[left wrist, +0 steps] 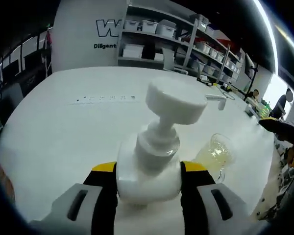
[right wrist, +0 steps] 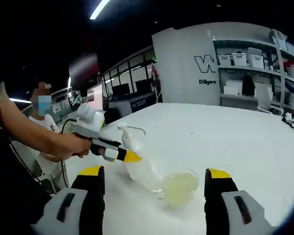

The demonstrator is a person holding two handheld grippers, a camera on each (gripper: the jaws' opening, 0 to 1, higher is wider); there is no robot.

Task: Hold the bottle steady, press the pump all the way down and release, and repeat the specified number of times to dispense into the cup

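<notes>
A white pump bottle [left wrist: 148, 169] stood upright on a white table [left wrist: 63, 142], its long axis vertical, gripped around the body between the yellow-tipped jaws of the left gripper [left wrist: 148, 171]. In the left gripper view the round pump head [left wrist: 175, 102] sat raised on its stem and leaned toward the right of that view. A clear cup [left wrist: 216, 152] holding pale yellowish liquid stood on the table just beside the bottle, to its right.

In the right gripper view the right gripper [right wrist: 155, 177] hung above the table with its jaws spread wide, nothing between them; the cup [right wrist: 179, 187] lay ahead between the two jaws. Beyond it, a person's hand [right wrist: 71, 145] held the left gripper [right wrist: 118, 154] against the bottle [right wrist: 136, 161], whose slim spout [right wrist: 133, 128] pointed to the right of that view.

On the white wall behind, large dark lettering began with a "W"; smaller writing beneath it started "Diligen", the rest hidden. Shelving [left wrist: 186, 41] with white bins lined the back.
</notes>
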